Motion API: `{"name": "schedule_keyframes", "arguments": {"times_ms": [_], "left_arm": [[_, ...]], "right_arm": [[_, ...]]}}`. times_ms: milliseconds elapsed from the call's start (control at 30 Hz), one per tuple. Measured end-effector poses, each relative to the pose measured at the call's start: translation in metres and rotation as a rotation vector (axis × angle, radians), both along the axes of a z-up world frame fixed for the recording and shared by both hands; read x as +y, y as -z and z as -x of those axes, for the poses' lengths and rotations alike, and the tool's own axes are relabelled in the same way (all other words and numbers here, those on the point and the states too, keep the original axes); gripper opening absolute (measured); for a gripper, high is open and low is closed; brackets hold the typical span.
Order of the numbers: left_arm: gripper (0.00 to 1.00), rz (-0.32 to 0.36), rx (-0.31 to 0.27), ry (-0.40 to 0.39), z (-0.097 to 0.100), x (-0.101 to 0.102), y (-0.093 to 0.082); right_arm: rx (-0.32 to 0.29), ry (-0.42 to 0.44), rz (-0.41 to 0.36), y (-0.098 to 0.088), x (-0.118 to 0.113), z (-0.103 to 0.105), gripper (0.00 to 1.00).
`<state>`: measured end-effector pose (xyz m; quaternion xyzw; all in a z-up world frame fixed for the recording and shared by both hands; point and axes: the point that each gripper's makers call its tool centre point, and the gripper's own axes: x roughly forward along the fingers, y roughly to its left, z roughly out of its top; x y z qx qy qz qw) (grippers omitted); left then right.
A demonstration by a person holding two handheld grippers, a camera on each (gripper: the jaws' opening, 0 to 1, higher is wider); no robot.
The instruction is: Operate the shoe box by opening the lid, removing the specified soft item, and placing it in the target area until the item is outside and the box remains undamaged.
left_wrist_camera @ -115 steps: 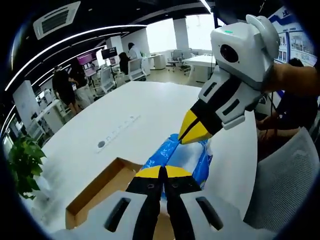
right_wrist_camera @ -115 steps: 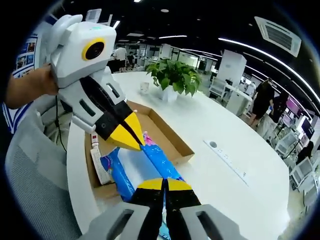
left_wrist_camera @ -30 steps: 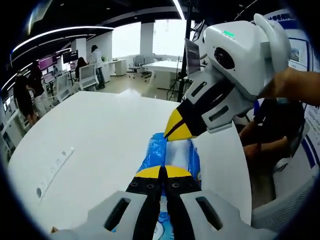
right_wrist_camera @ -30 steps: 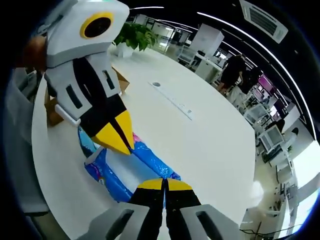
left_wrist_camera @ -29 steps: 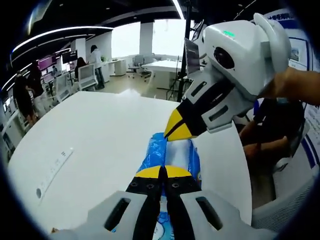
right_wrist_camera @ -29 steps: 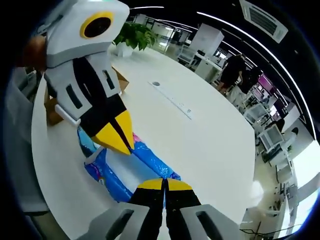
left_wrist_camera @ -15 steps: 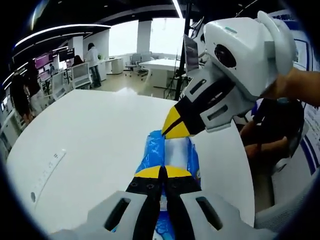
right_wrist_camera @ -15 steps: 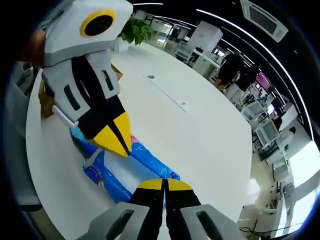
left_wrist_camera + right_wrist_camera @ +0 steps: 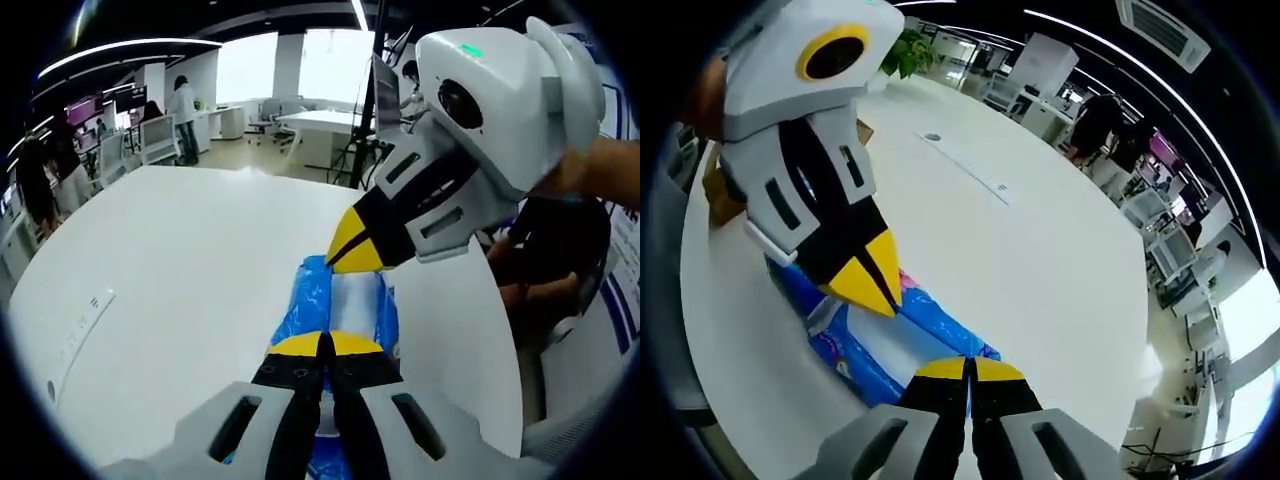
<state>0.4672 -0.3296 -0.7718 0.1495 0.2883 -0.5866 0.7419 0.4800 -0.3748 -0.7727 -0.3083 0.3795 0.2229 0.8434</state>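
The left gripper (image 9: 327, 345) has its yellow-tipped jaws together, pinched on the near edge of a blue and white plastic pack (image 9: 340, 300), and the right gripper (image 9: 968, 369) grips the same pack (image 9: 902, 337) the same way from its opposite end, so the soft pack hangs stretched between the two just above the white table (image 9: 190, 270). Well behind the left gripper, in the right gripper view, a corner of the brown shoe box (image 9: 722, 188) peeks out at the table's edge. Compared with a few seconds ago, when the pack sat right over the open box, both hands have carried it away over bare tabletop. The removal looks done; what remains is probably lowering and letting go.
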Motion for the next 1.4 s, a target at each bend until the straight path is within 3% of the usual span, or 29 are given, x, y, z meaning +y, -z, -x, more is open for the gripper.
{"name": "schedule_keyframes", "arguments": {"times_ms": [433, 1400], "left_arm": [[0.00, -0.005, 0.036, -0.007, -0.005, -0.004, 0.017], [0.00, -0.031, 0.011, 0.003, -0.004, -0.001, 0.019]], "right_arm": [[0.006, 0.021, -0.003, 0.012, -0.004, -0.004, 0.00], [0.022, 0.061, -0.009, 0.017, -0.006, -0.001, 0.00]]}}
